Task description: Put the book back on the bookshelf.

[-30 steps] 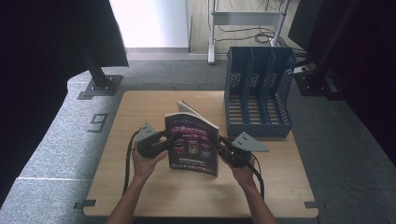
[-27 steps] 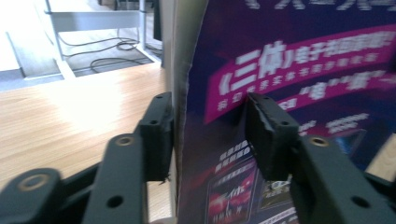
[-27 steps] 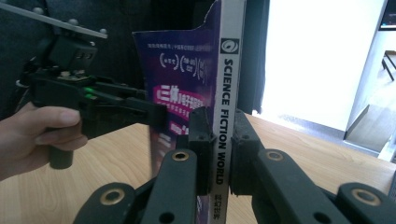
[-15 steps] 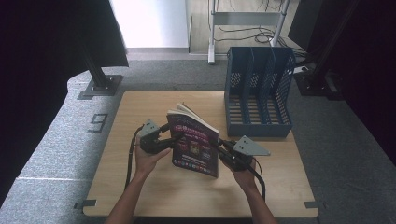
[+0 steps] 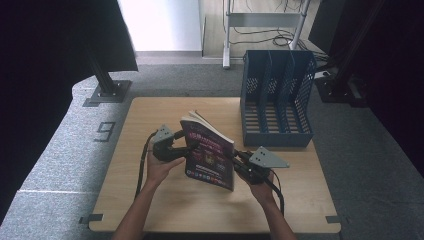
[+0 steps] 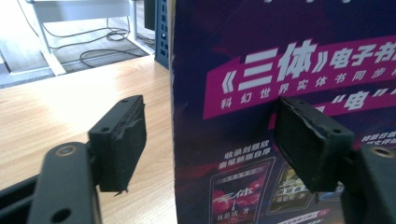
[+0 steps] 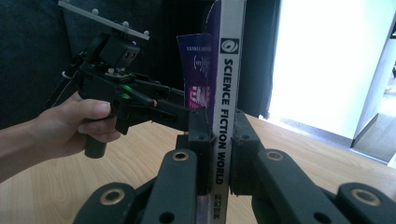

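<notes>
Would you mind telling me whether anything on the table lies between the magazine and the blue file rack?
Nothing visible does. The magazine stands upright, clamped at its spine by the right gripper, and only bare table lies between it and the blue file rack. The left gripper, jaws open, is on its far side.

A glossy paper magazine (image 5: pixel 210 157) stands on the smooth light wooden table (image 5: pixel 150 205), beside a perforated blue plastic rack (image 5: pixel 277 100).

A light wooden table (image 5: pixel 150 200) carries a blue file rack (image 5: pixel 276 100) at two o'clock.
</notes>
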Demonstrator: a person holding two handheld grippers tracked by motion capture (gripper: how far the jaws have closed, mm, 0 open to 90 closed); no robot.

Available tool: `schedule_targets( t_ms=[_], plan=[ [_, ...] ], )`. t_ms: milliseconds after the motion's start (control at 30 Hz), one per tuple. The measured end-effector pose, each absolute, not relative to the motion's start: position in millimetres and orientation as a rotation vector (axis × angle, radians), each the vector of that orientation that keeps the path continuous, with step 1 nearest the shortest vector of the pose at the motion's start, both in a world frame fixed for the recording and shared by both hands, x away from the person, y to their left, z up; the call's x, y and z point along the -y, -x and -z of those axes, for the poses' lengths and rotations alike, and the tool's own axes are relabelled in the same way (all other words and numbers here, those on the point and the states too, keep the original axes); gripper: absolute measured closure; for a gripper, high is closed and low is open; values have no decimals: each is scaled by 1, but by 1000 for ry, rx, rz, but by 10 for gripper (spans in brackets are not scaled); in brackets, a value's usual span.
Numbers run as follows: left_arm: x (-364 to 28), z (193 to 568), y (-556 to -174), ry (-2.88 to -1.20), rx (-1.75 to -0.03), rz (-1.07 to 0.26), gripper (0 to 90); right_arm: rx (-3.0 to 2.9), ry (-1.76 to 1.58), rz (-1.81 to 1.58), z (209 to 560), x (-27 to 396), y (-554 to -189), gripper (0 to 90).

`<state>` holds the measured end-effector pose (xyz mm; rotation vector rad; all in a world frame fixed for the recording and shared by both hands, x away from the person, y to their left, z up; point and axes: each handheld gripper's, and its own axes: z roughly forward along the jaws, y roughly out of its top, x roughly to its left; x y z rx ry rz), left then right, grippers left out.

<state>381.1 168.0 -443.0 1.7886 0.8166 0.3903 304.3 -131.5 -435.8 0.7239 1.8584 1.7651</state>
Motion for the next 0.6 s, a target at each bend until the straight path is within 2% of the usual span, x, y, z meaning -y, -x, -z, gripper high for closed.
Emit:
schedule_targets(
  t_ms=[267,600],
  plan=[
    [-162,431,-381,-1789,-748,-394,242,-1859,-699,-1768,436,130,-302,813],
    [-162,430,-378,-1779,-751,-396,265,-1860,-683,-1767,436,130,-301,811]
  ],
)
